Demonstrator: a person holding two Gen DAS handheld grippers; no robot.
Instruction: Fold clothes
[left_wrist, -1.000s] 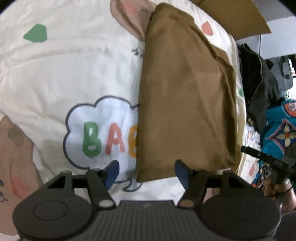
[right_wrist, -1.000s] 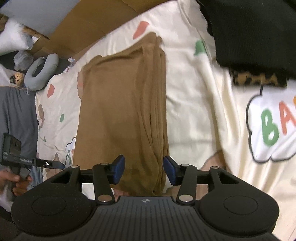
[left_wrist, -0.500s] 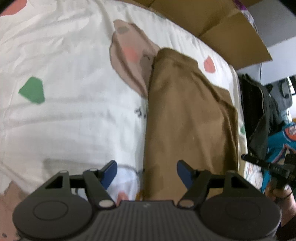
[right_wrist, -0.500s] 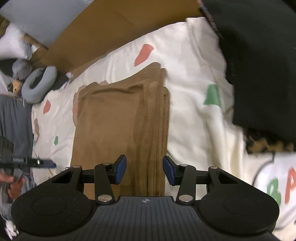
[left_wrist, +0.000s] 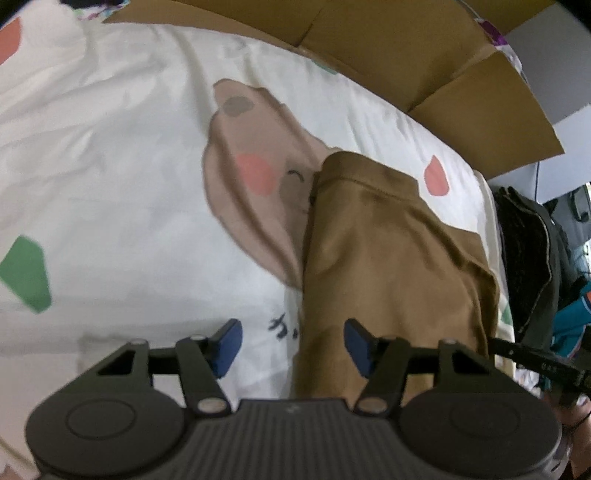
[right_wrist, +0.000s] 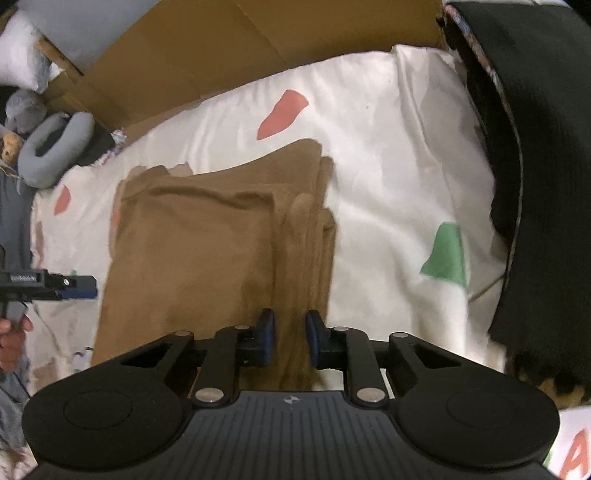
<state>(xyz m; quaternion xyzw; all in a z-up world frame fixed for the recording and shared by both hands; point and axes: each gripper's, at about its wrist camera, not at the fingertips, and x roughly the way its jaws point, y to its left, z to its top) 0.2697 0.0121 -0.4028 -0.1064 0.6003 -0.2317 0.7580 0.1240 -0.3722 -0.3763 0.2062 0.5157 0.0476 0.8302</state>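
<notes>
The printed bedsheet is carrying the folded brown garment near its cardboard-backed far edge. My right gripper is pinching the garment's layered right edge; my left gripper is gaping wide, straddling its left edge.

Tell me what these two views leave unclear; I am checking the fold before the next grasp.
- Near end of the brown garment: left wrist view, hidden under the left gripper body.
- Right gripper grip: right wrist view, narrow gap over the garment's layered edge; contact with the cloth cannot be told.
- Black clothing: right wrist view, cut off by the edge and blurred; type unclear.
- Sheet lettering: left wrist view, mostly covered by the garment.
</notes>
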